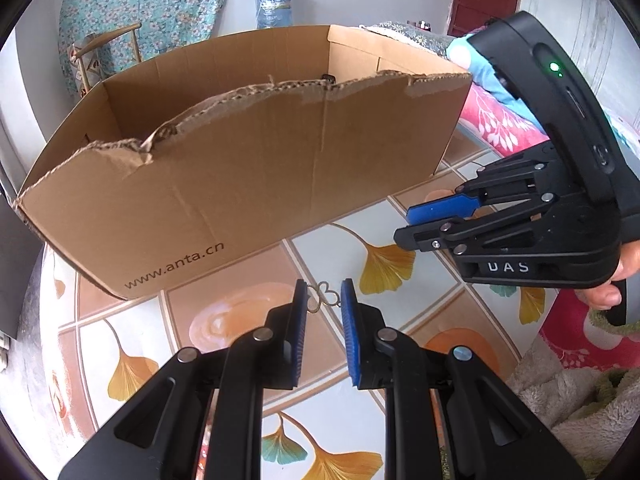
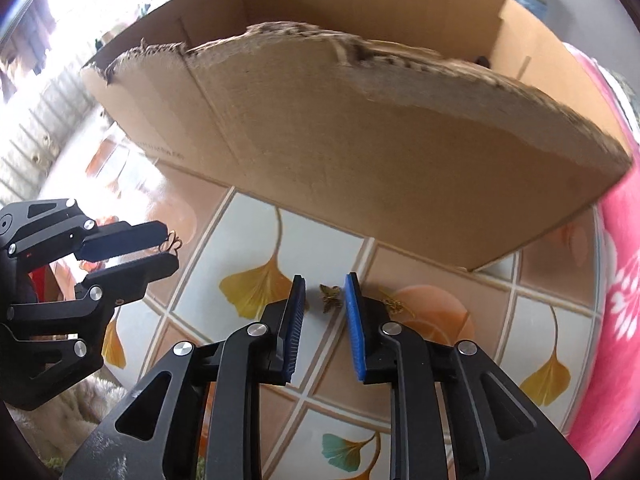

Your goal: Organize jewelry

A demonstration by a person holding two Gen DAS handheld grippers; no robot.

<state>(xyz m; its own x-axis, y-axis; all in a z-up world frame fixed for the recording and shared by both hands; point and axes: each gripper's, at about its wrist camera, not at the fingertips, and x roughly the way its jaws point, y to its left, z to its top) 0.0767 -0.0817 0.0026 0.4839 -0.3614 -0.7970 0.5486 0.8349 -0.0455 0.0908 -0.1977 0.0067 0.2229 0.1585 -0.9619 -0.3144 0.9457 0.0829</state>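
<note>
The left gripper (image 1: 324, 294) pinches a small gold wire heart-shaped trinket (image 1: 320, 298) between its blue pads, lifted clear of the round ginkgo-leaf patterned tabletop (image 1: 248, 344), probably for carrying to the open brown cardboard box (image 1: 240, 168) at the far edge. The right gripper (image 2: 325, 294) stands slightly spread, its jaws straddling a small bronze butterfly charm (image 2: 330, 298) lying on the tabletop just before the box, apparently without pressing it. Another small gold piece (image 2: 394, 304) lies just beside its right finger.
</note>
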